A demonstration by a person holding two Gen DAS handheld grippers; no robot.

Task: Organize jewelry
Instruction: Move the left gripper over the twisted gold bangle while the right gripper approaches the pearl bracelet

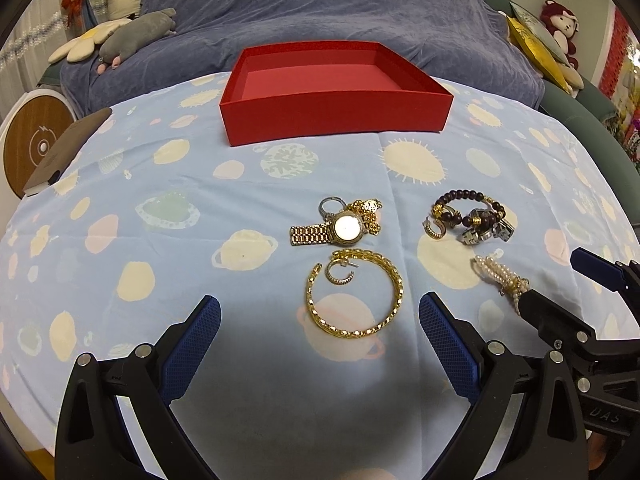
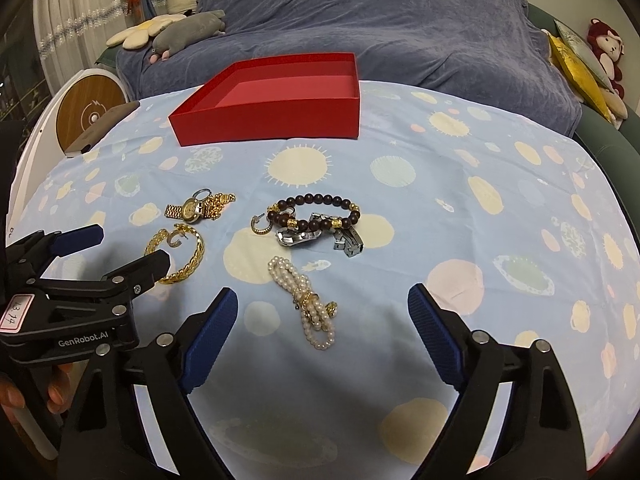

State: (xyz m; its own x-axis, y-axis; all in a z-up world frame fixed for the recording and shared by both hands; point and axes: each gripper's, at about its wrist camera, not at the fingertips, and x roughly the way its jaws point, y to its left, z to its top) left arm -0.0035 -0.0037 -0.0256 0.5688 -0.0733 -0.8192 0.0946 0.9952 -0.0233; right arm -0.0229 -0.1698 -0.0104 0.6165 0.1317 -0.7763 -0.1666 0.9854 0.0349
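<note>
An empty red box (image 1: 336, 114) (image 2: 272, 120) stands at the back of the table. In front of it lie a gold watch (image 1: 344, 229) (image 2: 188, 211), a gold chain bangle (image 1: 394, 280) (image 2: 196, 258) with a small hoop earring (image 1: 339, 273) inside it, a dark bead bracelet (image 1: 460, 196) (image 2: 316, 200), a silver watch band (image 2: 300, 236) and a pearl bracelet (image 1: 496, 272) (image 2: 308, 304). My left gripper (image 1: 320, 320) is open just short of the bangle. My right gripper (image 2: 322, 316) is open around the pearl bracelet's near end.
The table has a light blue cloth with planets and suns (image 1: 160, 208). A blue-covered sofa with plush toys (image 1: 132, 36) is behind. A round wooden device (image 1: 36, 144) stands at the left edge. Each gripper shows in the other's view, left (image 2: 96, 256) and right (image 1: 560, 288).
</note>
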